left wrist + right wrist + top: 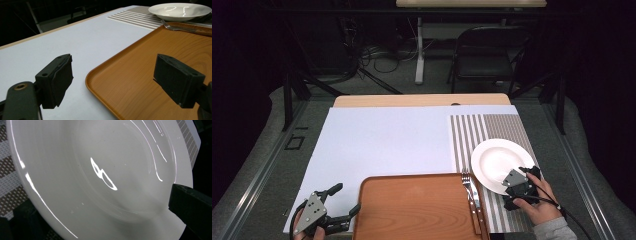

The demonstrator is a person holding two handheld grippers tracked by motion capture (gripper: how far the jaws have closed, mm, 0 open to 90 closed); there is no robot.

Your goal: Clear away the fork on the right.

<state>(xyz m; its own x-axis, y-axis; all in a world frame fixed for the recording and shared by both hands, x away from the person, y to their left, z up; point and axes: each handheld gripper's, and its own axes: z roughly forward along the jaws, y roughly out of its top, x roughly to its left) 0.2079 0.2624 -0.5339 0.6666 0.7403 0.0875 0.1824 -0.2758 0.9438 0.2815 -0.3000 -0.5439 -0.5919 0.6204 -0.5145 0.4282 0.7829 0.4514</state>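
My right tongs straddle the near rim of the white plate, one jaw over, one under; plate sits on the striped mat. Left tongs gape open, empty, at the tray corner.

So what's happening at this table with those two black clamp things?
A person holds a gripper in each hand. The right gripper is at the near rim of a white plate that sits on a striped placemat, one jaw above the rim and one below; whether it has clamped yet is unclear. The left gripper hangs open beside the left edge of a wooden tray, gripping nothing. A fork and knife lie along the tray's right edge.
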